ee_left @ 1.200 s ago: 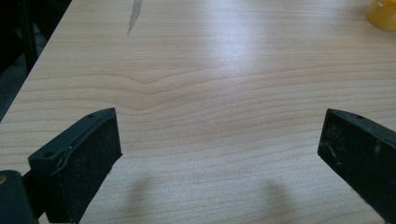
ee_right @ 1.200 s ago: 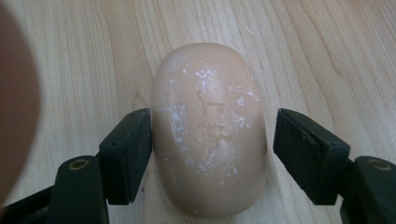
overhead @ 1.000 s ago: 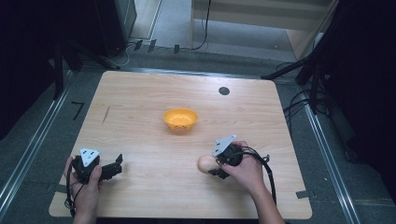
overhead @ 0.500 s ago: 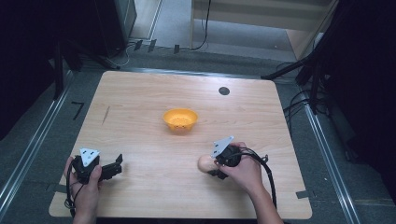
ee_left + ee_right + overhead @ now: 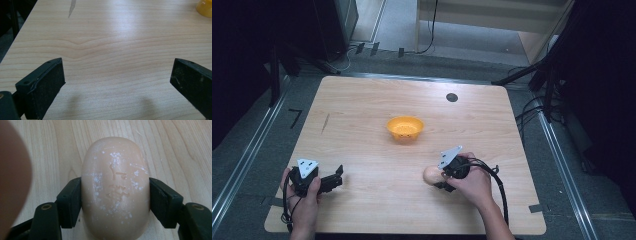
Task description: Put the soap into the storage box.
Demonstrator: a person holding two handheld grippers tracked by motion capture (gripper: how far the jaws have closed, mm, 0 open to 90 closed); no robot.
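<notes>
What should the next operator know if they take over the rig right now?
Right gripper: jaws closed on the sides of the pale peach oval soap bar, low over the wooden table, near its front right.
Left gripper: jaws wide apart, holding nothing, over the front left corner.
Small orange plastic bowl: mid-table, looks empty.
Done: soap gripped.
Left, probably: carry the soap to the bowl and release.

A light wooden table (image 5: 362,115) carries an orange bowl (image 5: 405,128) ahead of both grippers and a peach soap bar (image 5: 431,175) between the right gripper's (image 5: 439,181) jaws.
</notes>
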